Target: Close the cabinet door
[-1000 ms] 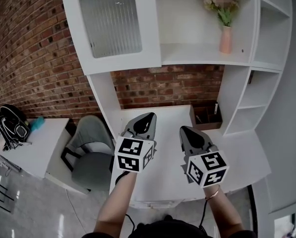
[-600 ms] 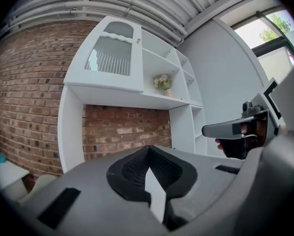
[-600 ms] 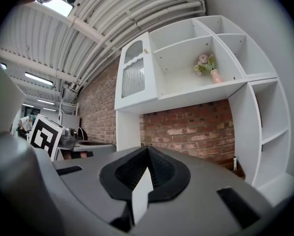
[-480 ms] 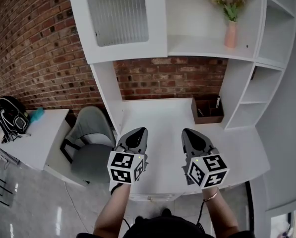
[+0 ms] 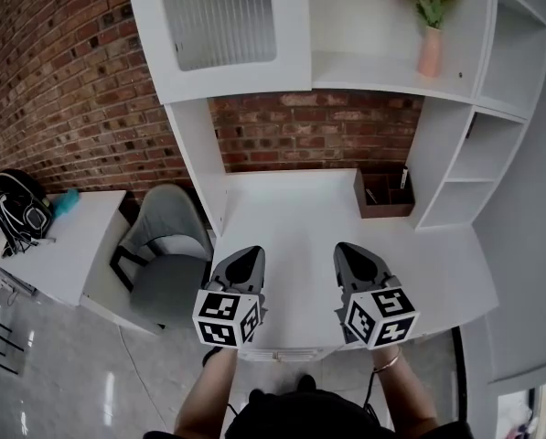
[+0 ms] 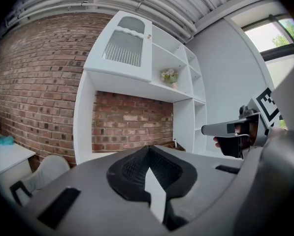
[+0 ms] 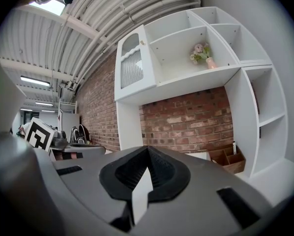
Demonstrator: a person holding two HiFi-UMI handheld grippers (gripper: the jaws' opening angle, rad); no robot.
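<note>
Beginning with the left gripper, its jaws are seen pressed together, with nothing held between them. The right gripper is found in the same condition: jaws closed on each other, empty. Both are held side by side, apart from one another, above the near edge of a white desk, and no contact with it is observed.

The cabinet door, white with a ribbed glass panel, is located at the upper left of the shelf unit above the desk, well apart from both grippers. It is seen lying flat across the front of the left compartment. To its right, on an open shelf, a pink vase with flowers is noted upright.

A brown box is noted at the back right of the desk. A grey chair is placed to the left of the desk. Beyond it, a side table carrying a black bag is recorded against the brick wall.
</note>
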